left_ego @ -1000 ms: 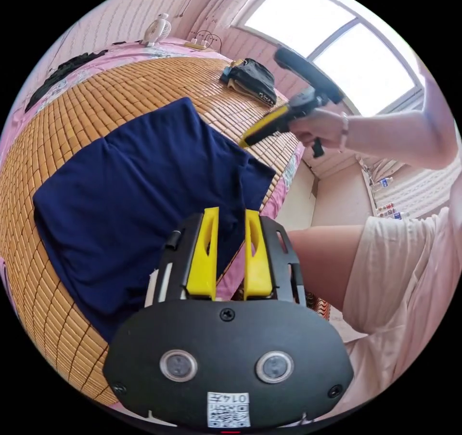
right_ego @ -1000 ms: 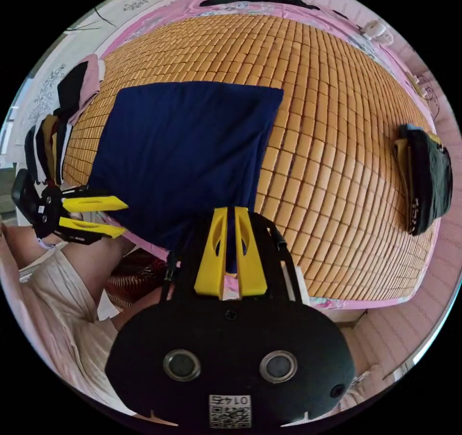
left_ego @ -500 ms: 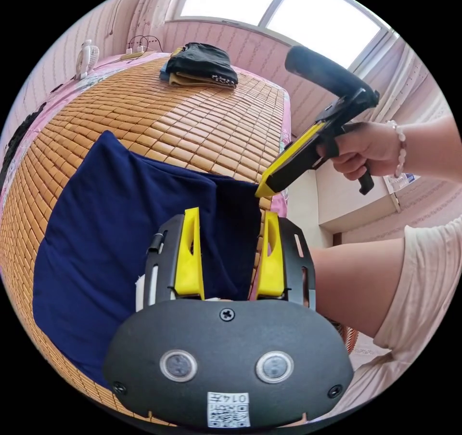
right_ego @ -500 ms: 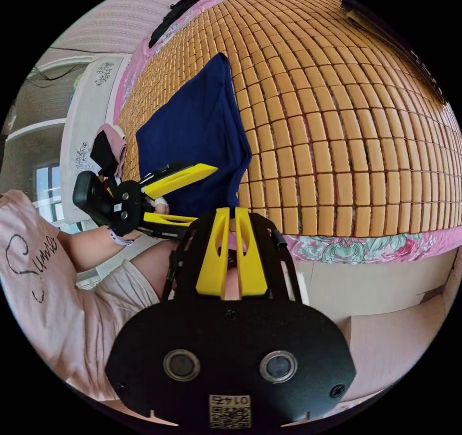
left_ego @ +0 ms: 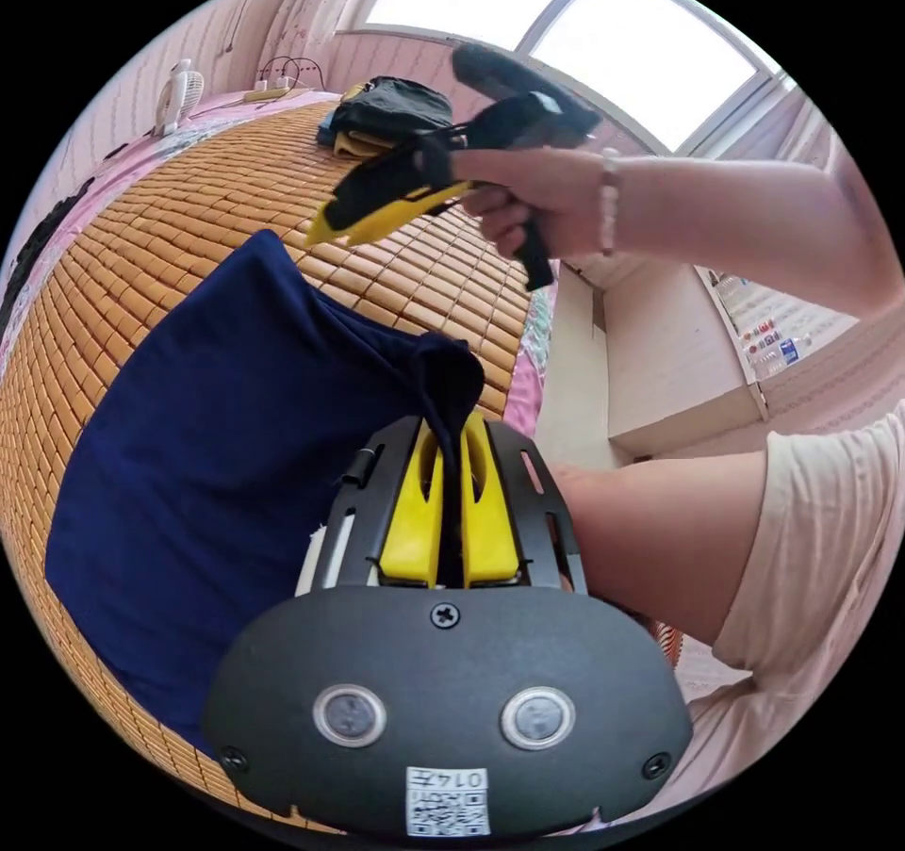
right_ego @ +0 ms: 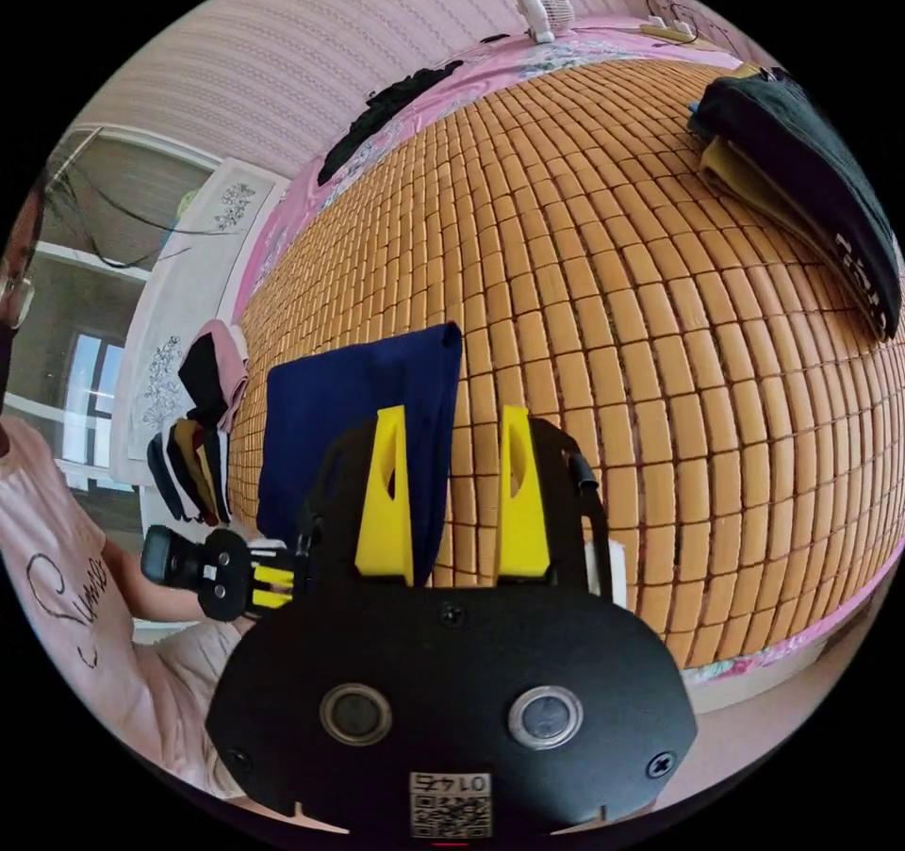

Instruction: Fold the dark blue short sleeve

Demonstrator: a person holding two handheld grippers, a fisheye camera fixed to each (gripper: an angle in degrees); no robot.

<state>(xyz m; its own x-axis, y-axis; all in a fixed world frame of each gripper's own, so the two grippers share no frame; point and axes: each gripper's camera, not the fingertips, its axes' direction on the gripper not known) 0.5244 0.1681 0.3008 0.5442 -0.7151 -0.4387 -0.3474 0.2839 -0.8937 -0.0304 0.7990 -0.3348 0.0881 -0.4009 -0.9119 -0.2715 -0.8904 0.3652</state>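
Starting on the left: the left gripper (left_ego: 451,436) has its yellow fingers (left_ego: 412,512) pinched together on a bunched corner of the dark blue shirt (left_ego: 207,436), the near corner by the bed's edge. The cloth rises in a small peak out of the pinch, so that corner looks lifted off the mat while the rest lies flat. From this grip the shirt spreads away over the woven mat (left_ego: 189,201) on the bed, its long side running off from the fingers toward the far end of the bed.

Moving right: the right gripper (left_ego: 325,224), held in the person's hand (left_ego: 528,201), hovers above the mat past the shirt's far edge, clear of the cloth and holding nothing. In the right gripper view its fingers (right_ego: 384,493) stand spread apart, and the shirt (right_ego: 339,417) lies down and to their left; one finger crosses its right edge in the picture, but I cannot tell whether it touches. The left gripper (right_ego: 269,575) shows low at the shirt's near corner.

Further right, a stack of folded clothes (right_ego: 811,191) sits well apart near the bed's far side.

To my eye, the left gripper already has its corner and the right one is the free hand. The coming move likely turns on the right gripper dropping to the shirt's right edge and closing there, so both can carry the fold over.
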